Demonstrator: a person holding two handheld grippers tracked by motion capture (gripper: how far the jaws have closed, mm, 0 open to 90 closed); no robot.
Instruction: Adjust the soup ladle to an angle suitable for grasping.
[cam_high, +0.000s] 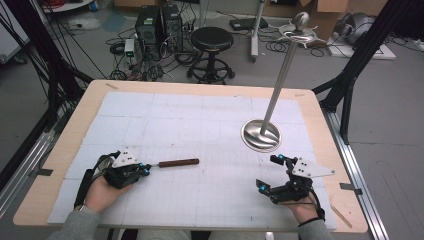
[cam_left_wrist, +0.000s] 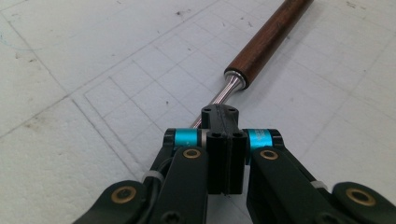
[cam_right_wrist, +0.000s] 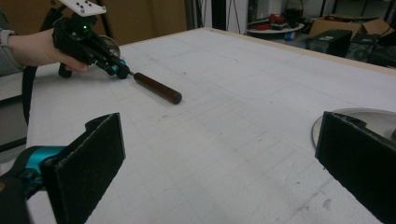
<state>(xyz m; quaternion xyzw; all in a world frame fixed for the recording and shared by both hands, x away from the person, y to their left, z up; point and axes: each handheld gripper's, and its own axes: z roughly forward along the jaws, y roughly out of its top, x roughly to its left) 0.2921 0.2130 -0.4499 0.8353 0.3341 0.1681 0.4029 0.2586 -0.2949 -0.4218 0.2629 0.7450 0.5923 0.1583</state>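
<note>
- Tool (cam_left_wrist: 261, 44): handle of dark brown wood, smooth with a low sheen; neck of bright polished metal.
- Left gripper (cam_left_wrist: 225, 140): matt black plastic jaws, glossy anodised blue sleeves, brass-coloured screw heads.
- Right gripper (cam_high: 272, 175): black jaws faced with rough, matt pads; grey flat plate on top.
- Counter (cam_high: 320, 125): pale wood rim, covered by a white matt sheet, scuffed and grid-lined.
- Stand (cam_high: 260, 136): brushed metal pole on a mirror-glossy round base.

The tool's (cam_left_wrist: 261, 44) metal tip is hidden between the closed jaws
</note>
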